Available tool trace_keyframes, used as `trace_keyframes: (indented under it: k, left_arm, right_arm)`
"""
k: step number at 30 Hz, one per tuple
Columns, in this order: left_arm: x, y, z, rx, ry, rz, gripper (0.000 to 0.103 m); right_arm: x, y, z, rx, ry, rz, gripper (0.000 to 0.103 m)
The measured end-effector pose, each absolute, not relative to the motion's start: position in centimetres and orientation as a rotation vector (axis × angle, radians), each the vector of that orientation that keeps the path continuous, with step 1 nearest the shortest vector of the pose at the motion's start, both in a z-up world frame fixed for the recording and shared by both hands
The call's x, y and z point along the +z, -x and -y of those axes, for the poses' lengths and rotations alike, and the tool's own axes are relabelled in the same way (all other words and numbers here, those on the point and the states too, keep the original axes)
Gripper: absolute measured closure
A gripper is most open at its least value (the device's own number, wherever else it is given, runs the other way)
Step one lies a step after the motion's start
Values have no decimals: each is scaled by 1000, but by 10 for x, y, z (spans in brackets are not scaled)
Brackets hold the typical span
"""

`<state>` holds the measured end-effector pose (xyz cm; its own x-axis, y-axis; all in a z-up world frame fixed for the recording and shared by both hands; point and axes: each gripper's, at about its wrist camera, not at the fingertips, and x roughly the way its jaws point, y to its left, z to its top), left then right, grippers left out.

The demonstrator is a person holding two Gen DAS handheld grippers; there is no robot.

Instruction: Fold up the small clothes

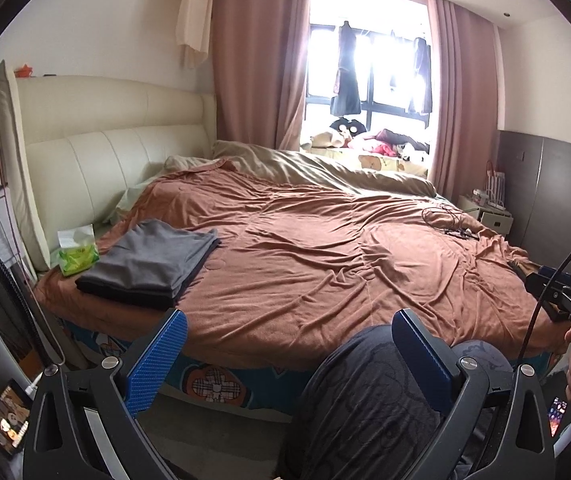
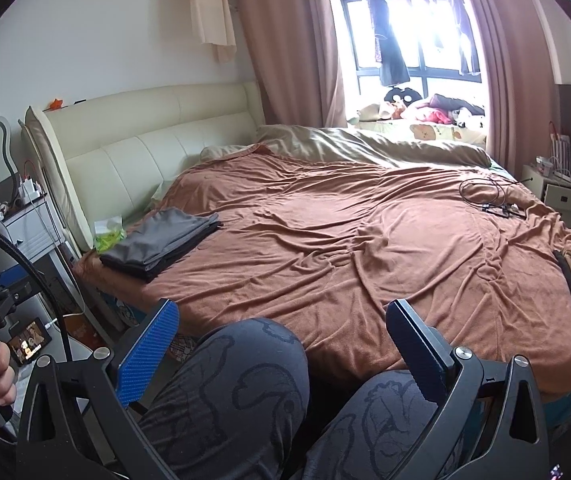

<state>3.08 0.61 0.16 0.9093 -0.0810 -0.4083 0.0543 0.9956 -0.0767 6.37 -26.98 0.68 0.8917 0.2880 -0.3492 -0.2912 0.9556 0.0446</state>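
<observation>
My left gripper and right gripper hung over the person's patterned knees at the foot of the bed, both with jaws spread wide and nothing between the blue pads. Beyond them stretched the rumpled brown blanket. The folded grey clothes sat stacked on its near left corner, touching a green tissue pack beside the cream headboard. Black cables lay far right; dark garments hung at the bright window.
</observation>
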Motion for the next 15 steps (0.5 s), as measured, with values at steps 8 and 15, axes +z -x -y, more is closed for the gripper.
trace_keyframes:
  k: [8,15]
  left_arm:
    - [2,-32,-5,-67,58,-430,0]
    - [1,-35,-6,-66,63,-432,0]
  right_arm:
    - [4,-65,269,299,16,-372,0]
    - [9,-62,274,296,11,-357,0]
